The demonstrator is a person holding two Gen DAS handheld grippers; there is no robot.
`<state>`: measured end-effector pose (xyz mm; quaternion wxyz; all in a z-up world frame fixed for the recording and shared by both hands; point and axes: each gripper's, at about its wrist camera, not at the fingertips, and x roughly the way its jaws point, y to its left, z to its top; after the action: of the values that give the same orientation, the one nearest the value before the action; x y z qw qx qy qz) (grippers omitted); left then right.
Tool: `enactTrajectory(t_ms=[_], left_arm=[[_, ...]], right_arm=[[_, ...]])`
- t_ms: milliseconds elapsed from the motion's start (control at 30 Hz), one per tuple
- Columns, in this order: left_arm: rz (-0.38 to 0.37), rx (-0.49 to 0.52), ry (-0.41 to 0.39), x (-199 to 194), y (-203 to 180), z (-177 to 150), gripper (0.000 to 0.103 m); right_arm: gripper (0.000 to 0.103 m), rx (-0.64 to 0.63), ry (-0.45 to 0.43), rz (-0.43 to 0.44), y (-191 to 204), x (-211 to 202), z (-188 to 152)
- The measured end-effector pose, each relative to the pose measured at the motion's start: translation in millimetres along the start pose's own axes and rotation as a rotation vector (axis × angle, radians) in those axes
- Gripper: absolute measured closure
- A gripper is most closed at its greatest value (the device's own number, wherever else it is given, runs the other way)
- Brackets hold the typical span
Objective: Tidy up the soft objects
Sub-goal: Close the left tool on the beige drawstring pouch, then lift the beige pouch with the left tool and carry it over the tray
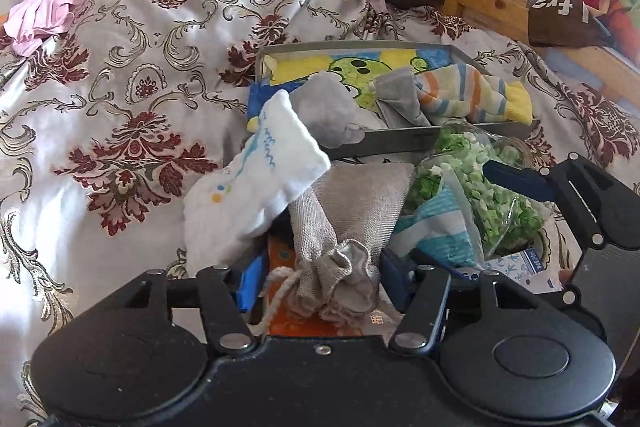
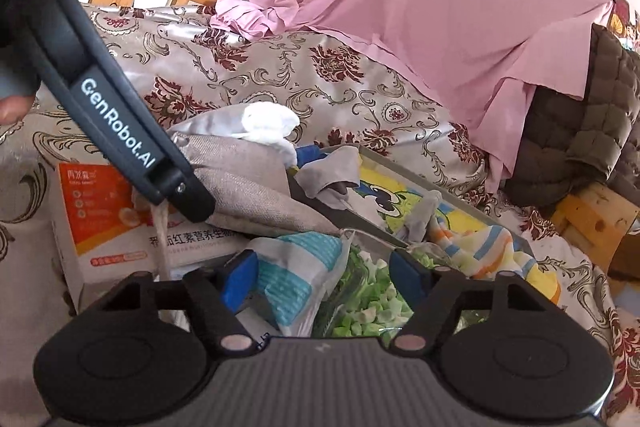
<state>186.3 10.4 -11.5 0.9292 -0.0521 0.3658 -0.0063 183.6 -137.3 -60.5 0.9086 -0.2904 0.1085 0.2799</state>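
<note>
Both wrist cameras close over bed, angled down toward 12 o'clock; shared: tray (image 1: 360,47) (image 2: 404,163), green-filled bag (image 1: 492,195) (image 2: 368,307).

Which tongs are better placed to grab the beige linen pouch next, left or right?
Left. The left tongs already straddle the neck of the beige linen pouch, blue pads either side, though contact isn't clear. The right tongs straddle the clear bag of green pieces instead.

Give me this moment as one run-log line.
left gripper: fingers either side of linen pouch, grip unconfirmed | right gripper: around green-bits bag, grip unconfirmed | tray: holds striped sock
</note>
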Motion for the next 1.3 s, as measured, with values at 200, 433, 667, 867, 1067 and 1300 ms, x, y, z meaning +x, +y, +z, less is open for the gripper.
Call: enactTrajectory(t_ms=[200,433,667,867,1067,1300], left_arm=[[0.004,-0.017,-0.01,-3,3,-1,0.052],[-0.007,-0.01,-0.034,-9,0,-3,0.057],[-0.009,-0.001,-0.046,-14,-3,-4,0.058],[-0.014,-0.006,-0.048,-16,-2,-6,0.058],[-0.029,-0.018,-0.046,-24,-3,-11,0.058],[-0.04,-0.02,-0.06,-35,-6,-15,0.058]], right_arm=[[0.043,-0.067,-0.011,-0.013,11,-2,-1],[0.06,-0.08,0.004,0.017,15,-1,-3],[0.07,-0.065,0.008,0.018,13,0,-4],[0.077,-0.077,0.002,0.002,16,-3,-5],[0.082,-0.092,-0.006,-0.01,18,-8,-5],[0.084,-0.113,-0.037,-0.028,23,-16,-5]])
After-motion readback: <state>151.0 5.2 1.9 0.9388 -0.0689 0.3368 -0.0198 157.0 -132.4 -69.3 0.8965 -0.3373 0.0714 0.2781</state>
